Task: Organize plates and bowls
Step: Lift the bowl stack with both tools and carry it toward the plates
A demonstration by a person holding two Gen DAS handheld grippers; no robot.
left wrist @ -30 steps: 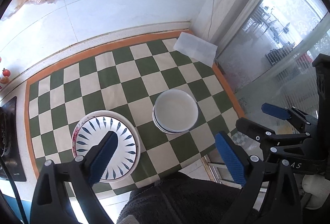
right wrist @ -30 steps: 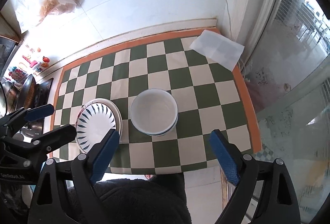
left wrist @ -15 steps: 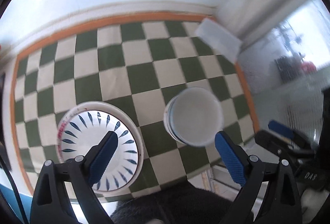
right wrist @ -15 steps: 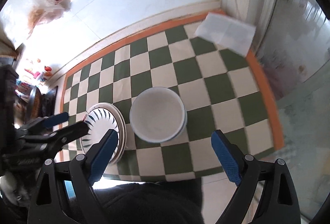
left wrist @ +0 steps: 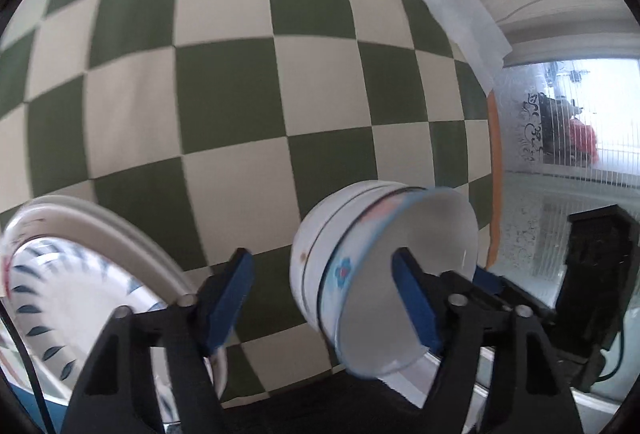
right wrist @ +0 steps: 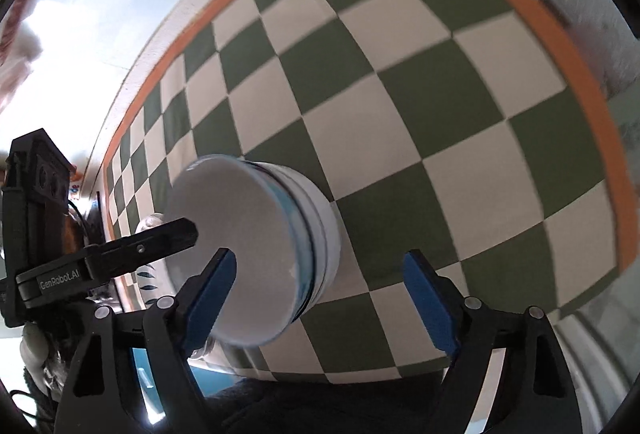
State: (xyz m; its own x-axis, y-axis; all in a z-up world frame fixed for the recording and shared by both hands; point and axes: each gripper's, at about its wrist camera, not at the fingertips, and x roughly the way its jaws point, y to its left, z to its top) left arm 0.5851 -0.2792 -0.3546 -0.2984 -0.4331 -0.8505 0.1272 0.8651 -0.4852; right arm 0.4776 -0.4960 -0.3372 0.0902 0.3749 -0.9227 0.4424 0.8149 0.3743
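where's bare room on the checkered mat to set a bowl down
The far half of the checkered mat is bare, from the bowl stack to the orange border and folded white cloth. The near edge is crowded: plates, bowl stack, both grippers.

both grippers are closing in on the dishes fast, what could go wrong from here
The bowl stack sits near the table's front edge; a nudge from either open gripper could push it off. The top bowl is only nested, so it may tip. The left gripper straddles bowls and the plate stack, risking a clash.
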